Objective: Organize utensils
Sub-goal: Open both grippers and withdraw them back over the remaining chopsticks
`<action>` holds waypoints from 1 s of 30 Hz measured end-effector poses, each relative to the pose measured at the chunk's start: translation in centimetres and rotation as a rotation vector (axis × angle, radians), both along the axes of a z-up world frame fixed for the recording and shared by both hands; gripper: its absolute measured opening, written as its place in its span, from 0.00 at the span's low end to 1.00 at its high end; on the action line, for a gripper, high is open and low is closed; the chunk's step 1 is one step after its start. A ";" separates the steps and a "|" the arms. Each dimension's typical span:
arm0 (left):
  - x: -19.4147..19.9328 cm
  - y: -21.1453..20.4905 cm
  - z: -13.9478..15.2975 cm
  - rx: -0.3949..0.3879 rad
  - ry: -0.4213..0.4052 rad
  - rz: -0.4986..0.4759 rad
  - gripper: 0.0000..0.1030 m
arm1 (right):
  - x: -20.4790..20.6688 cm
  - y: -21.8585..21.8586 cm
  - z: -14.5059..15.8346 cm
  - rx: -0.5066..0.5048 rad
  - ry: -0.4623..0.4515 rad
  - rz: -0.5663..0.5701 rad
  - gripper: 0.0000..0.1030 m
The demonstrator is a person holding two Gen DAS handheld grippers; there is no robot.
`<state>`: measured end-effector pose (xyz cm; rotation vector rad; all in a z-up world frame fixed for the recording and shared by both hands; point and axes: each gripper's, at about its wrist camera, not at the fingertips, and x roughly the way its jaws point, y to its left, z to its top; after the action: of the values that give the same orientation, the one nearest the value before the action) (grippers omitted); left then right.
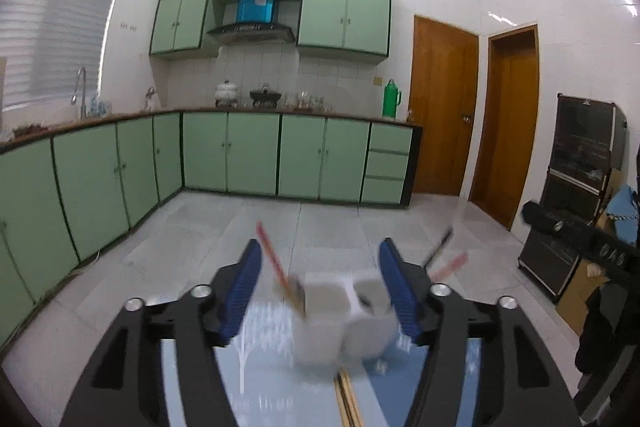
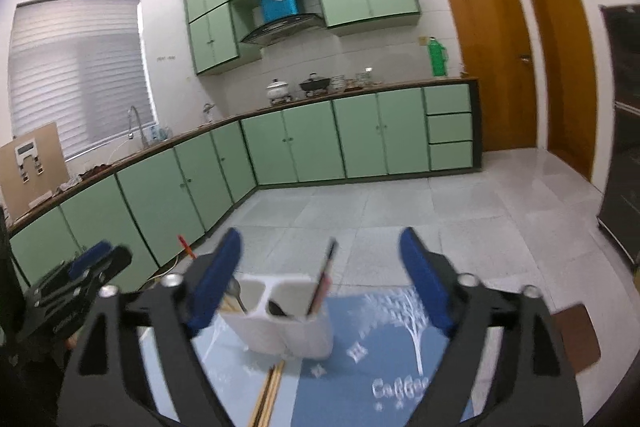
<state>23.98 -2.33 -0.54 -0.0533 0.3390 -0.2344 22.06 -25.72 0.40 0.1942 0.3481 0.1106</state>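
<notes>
Left wrist view: left claw w/ blue-padded fingers spread wide, released, nothing gripped. Between the fingers stands a white utensil holder, motion-blurred, divided into compartments, resting on the table w/ its blue patterned cover. The holder sits nearer the right finger; contact cannot be told through the blur. A red-handled utensil leans out of the holder to the left; a dark utensil and a pale red one lean out to the right. Wooden chopsticks lie flat on the table in front of the holder, toward the camera.

Right wrist view: right claw likewise released, fingers well apart, empty. The utensil holder stands upright on the table between the fingers, nearer the left finger. A metal spoon sits in its left compartment beside pale sticks; a dark utensil rises from the right compartment. Chopsticks lie on the table, one end just beside the holder's base. The left claw shows at the left edge. Bkgd: green cabinets, tiled floor, wooden doors.
</notes>
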 end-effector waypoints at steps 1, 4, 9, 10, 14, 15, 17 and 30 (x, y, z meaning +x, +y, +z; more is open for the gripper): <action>-0.8 0.2 -0.9 -0.001 0.015 0.002 0.65 | -0.9 -0.2 -0.7 0.007 0.003 -0.005 0.89; -3.0 0.6 -4.1 0.008 0.084 0.003 0.67 | -3.5 -0.2 -3.3 0.003 0.041 -0.023 0.94; -5.7 1.5 -9.7 0.020 0.239 0.027 0.68 | -6.8 1.2 -8.2 -0.020 0.159 -0.034 0.94; -6.0 1.7 -10.4 0.027 0.254 0.034 0.68 | -7.2 1.4 -9.0 -0.017 0.176 -0.028 0.94; -7.4 2.4 -13.8 0.052 0.329 0.058 0.68 | -8.6 3.0 -12.2 -0.030 0.256 -0.006 0.94; -7.6 2.5 -14.3 0.056 0.341 0.064 0.68 | -8.7 3.3 -12.8 -0.027 0.270 -0.001 0.94; -7.8 2.9 -15.3 0.058 0.360 0.068 0.68 | -9.2 4.3 -14.2 -0.025 0.304 0.013 0.94; -8.7 4.4 -18.5 0.096 0.455 0.091 0.68 | -11.0 9.2 -20.3 -0.096 0.474 0.085 0.94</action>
<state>15.28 2.07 -19.06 -0.0266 0.7981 -0.1132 11.02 -16.52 -19.93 0.1081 0.8324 0.1311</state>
